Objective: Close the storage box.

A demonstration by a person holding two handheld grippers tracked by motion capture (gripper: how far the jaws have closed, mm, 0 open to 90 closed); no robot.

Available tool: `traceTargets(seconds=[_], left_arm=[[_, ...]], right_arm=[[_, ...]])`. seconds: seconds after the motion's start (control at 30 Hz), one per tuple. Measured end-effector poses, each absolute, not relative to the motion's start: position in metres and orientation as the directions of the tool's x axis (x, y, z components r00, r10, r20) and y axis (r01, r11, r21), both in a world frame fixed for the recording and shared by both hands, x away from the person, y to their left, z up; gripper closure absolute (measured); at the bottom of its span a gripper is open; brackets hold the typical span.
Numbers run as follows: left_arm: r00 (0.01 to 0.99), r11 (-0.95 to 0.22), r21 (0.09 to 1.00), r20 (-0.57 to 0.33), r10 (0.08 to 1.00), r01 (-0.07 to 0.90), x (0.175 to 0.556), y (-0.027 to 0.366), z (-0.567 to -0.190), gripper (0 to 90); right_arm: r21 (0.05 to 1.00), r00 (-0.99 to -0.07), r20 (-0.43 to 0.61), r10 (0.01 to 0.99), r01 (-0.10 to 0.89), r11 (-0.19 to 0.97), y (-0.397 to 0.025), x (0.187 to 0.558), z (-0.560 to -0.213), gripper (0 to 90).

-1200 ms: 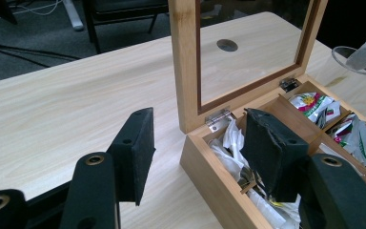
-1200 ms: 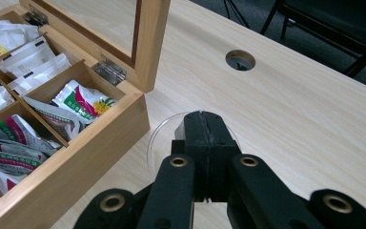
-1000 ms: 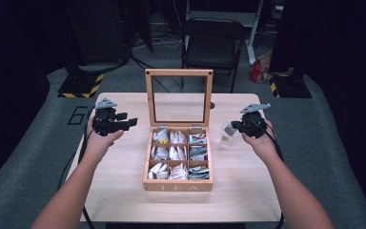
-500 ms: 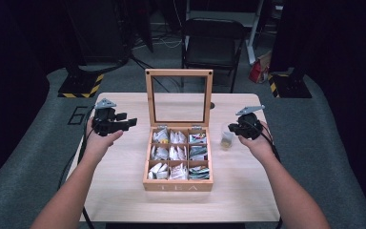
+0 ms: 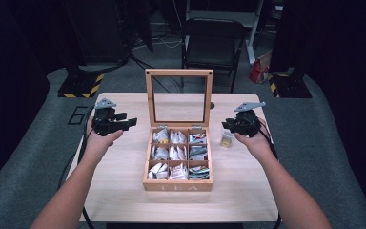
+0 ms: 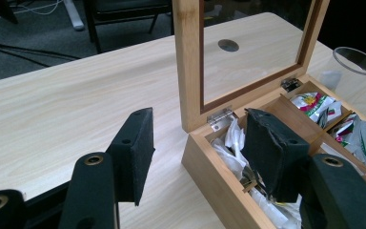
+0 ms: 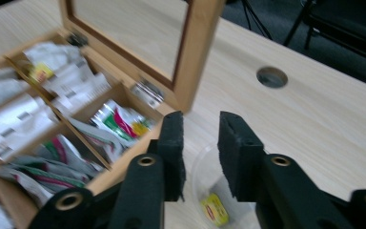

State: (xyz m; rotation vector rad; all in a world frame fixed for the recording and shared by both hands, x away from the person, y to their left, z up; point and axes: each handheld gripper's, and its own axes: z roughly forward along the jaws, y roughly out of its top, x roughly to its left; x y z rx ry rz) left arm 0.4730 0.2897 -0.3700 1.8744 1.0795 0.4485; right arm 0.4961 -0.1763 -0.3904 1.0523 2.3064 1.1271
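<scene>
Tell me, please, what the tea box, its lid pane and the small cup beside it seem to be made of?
The light-brown nine-compartment tea box looks like smooth pale wood, probably bamboo: fine grain, metal hinges. Its upright lid pane seems clear glass or acrylic; the table shows through it. The small clear round cup under the right tongs looks like thin transparent plastic.

High view: we look forward and down from above the person's side, far enough to take in the whole table [image 5: 124, 191].
Left gripper view: we sit close behind the jaws, facing the tea box [image 6: 219, 176] just beyond them.
Right gripper view: close, facing the box's opposite side.
Shared: the box's upright lid [image 7: 190, 52].
</scene>
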Motion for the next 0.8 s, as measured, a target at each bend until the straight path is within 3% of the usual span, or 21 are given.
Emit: traceTargets(seconds=[0.37, 0.8], left_arm=[[0.549, -0.207, 0.84, -0.124, 0.826, 0.502, 0.471, 0.289, -0.369, 42.2], [0.549, -0.215, 0.84, -0.114, 0.828, 0.499, 0.472, 0.289, -0.368, 41.2]], right_arm=[[0.841, -0.699, 0.019, 0.715, 0.398, 0.367, -0.152, 0.494, -0.37, 48.9], [0.838, -0.71, 0.017, 0.704, 0.395, 0.377, -0.132, 0.502, -0.366, 50.1]])
